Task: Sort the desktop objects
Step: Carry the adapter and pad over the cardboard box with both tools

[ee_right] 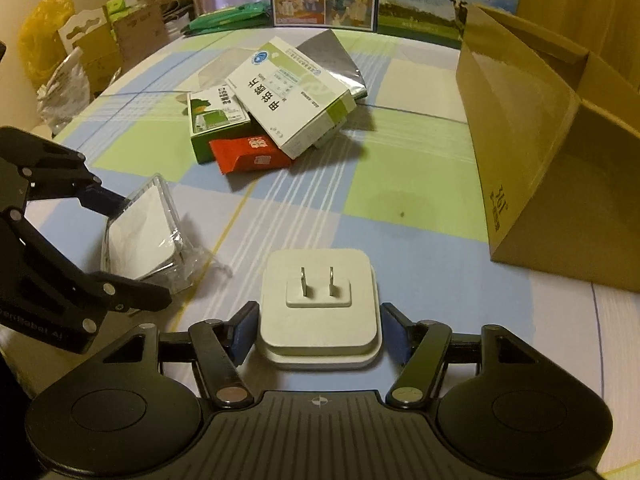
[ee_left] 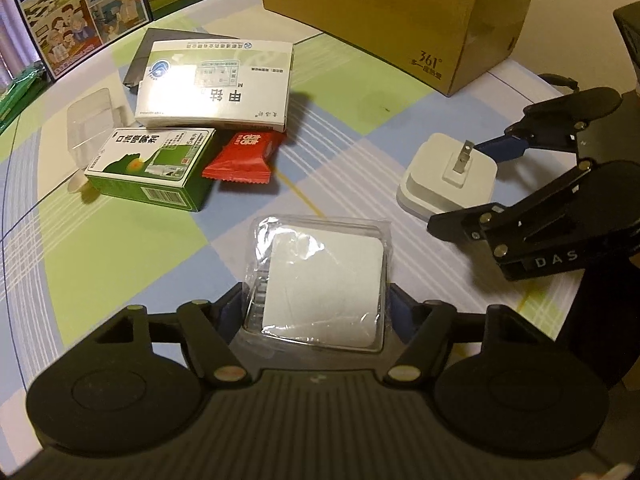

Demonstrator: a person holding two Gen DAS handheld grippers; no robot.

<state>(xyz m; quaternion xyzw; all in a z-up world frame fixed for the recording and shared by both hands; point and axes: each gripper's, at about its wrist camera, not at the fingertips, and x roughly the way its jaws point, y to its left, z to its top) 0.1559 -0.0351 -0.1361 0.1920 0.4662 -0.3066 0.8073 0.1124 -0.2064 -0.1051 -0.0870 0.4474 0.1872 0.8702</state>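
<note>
White charger point(ee_right: 319, 308) between right gripper point(ee_right: 318, 334) fingers, slight gaps.

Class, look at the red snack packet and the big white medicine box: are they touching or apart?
Touching. In the right wrist view the white medicine box lies tilted, its lower corner resting on the red snack packet, no gap between.
</note>
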